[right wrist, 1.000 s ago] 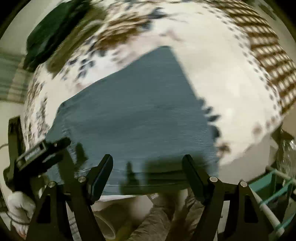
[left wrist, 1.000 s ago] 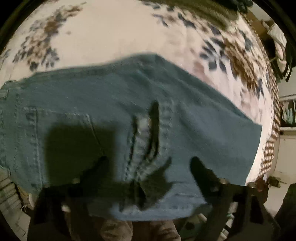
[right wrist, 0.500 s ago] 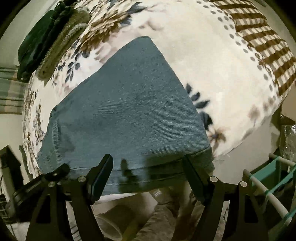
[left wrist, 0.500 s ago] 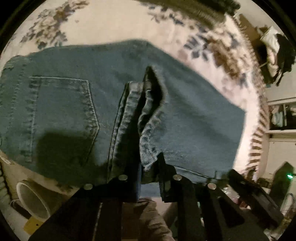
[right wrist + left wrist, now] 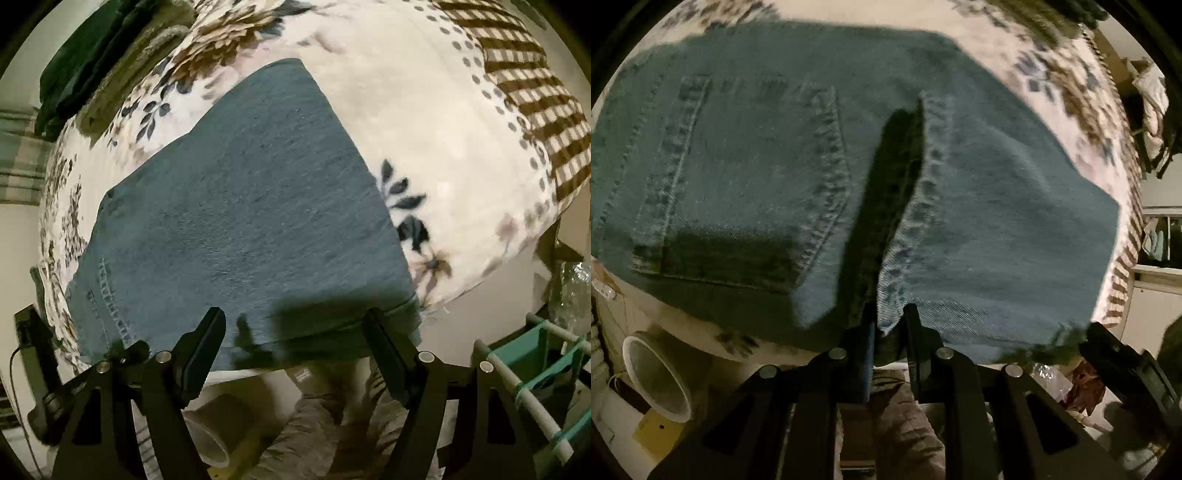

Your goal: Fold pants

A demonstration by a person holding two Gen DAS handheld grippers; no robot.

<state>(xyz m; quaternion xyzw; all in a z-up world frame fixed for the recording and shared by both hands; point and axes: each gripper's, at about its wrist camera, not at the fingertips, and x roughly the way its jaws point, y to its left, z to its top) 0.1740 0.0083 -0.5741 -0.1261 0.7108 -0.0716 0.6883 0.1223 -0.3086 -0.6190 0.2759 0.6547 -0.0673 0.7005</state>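
Blue jeans (image 5: 997,221) lie folded on a flowered bedspread (image 5: 1052,74), back pocket (image 5: 746,184) up on the left. My left gripper (image 5: 888,325) is shut on a pinched ridge of the jeans' near edge by the seam. In the right wrist view the jeans (image 5: 251,206) lie flat, hem toward me. My right gripper (image 5: 295,332) is open and empty, its fingers spread at the near hem without holding it. The left gripper shows at the left edge of that view (image 5: 125,354).
The bed's near edge runs just under both grippers. A white tube-like roll (image 5: 657,376) lies on the floor at lower left. A teal rack (image 5: 535,369) stands at lower right. Dark folded clothes (image 5: 92,62) sit at the bed's far end.
My left gripper went from open above the jeans to shut on the fabric by the seam, and has come closer. My right gripper stays open and has neared the hem slightly.
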